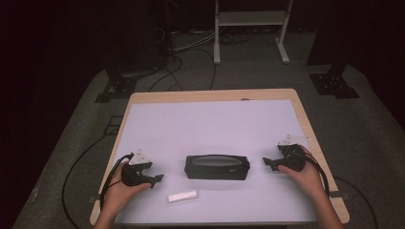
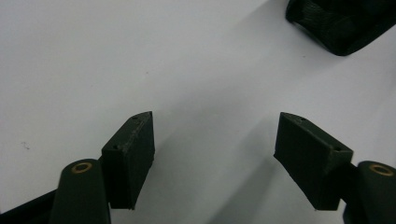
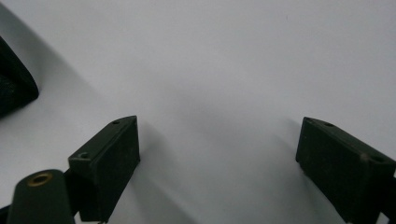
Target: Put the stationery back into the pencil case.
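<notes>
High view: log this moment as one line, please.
left gripper: open, empty, left of black case | right gripper: open, empty, right of case | white stick: on table, in front of case, untouched

black case [image 1: 217, 167] mid-mat btwn hands, white bar [image 1: 182, 196] in front, bare mat [image 1: 210, 124] beyond

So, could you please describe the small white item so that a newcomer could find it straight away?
Start at the white table top and find the black pouch lying at its middle near the person. Just in front of the pouch's left end, towards the near edge, lies the small white bar. It is pale, short and flat, unlike the dark pouch.
</notes>
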{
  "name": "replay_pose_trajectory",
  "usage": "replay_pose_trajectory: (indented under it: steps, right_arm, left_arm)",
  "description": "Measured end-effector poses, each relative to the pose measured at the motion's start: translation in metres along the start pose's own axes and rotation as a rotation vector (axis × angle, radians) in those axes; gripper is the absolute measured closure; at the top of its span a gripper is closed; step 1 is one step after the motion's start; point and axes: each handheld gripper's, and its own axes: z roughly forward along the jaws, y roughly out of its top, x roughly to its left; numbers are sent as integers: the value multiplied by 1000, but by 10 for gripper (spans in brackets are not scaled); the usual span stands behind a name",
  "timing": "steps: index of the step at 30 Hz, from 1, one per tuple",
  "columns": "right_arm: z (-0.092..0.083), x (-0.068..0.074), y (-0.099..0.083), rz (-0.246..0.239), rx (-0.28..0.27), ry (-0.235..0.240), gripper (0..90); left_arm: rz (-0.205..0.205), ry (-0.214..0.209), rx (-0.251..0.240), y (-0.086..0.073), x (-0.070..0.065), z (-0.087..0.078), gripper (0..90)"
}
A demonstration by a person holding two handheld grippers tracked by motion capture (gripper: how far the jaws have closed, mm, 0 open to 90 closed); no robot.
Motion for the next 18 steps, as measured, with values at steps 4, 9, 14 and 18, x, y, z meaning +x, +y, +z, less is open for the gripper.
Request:
replay_pose_trajectory:
  steps: [4, 9, 14, 18]
  right_arm:
    - [0, 0, 0, 2, -1, 1, 124]
    - [0, 0, 0, 3, -1, 2, 124]
    - [0, 0, 0, 3, -2, 2, 124]
    - [0, 0, 0, 3, -1, 2, 124]
  left_arm:
    - [-8, -25, 15, 4, -3, -6, 333]
    - [-7, -34, 40, 7, -5, -11, 361]
    - [-9, -64, 49, 14, -11, -17, 364]
    - [2, -90, 78, 20, -18, -20, 366]
